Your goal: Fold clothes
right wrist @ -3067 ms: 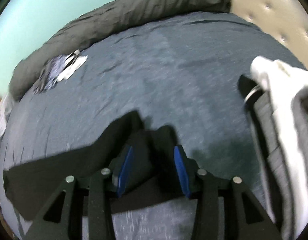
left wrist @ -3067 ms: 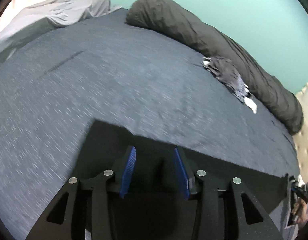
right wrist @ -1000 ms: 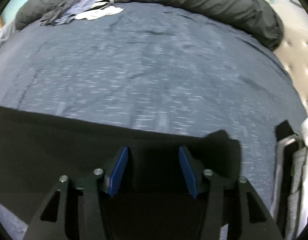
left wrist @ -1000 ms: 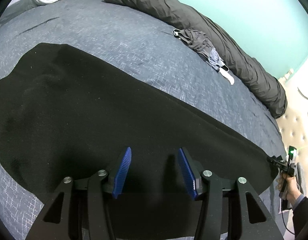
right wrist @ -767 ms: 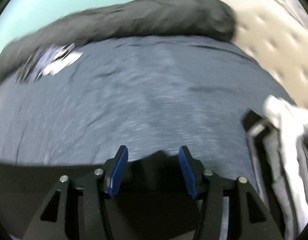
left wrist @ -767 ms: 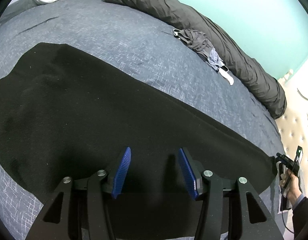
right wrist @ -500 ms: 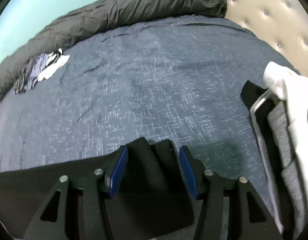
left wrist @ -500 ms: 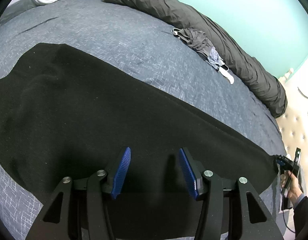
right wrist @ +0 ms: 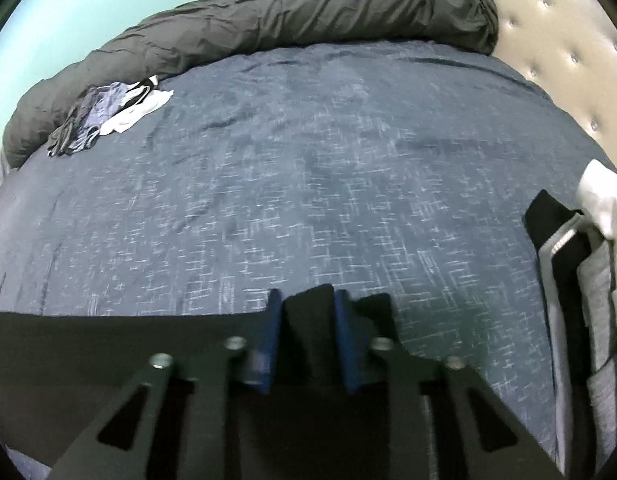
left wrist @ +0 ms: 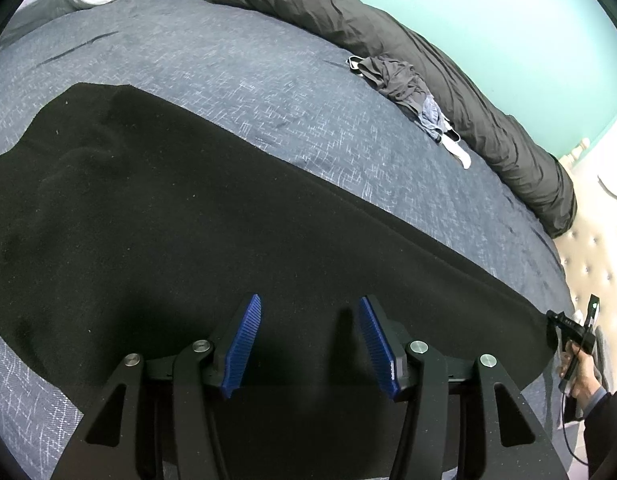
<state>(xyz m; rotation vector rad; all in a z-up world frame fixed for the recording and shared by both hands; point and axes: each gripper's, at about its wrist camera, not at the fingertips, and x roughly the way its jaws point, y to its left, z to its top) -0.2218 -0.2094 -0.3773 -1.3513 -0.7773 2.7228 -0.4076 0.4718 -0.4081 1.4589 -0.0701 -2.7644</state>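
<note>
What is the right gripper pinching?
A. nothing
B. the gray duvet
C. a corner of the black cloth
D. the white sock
C: in the right wrist view, the right gripper has a bunched-up corner of the black cloth between its blue pads, and its jaws are closing on it.

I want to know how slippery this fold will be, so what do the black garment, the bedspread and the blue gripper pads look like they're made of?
Black garment: matte, slightly fuzzy with lint specks, probably knit or fleece. Bedspread: dark blue woven fabric with white fleck marks, soft creases. Pads: blue, finely ribbed, likely rubber or plastic. The right gripper is closing on a garment fold.
</note>
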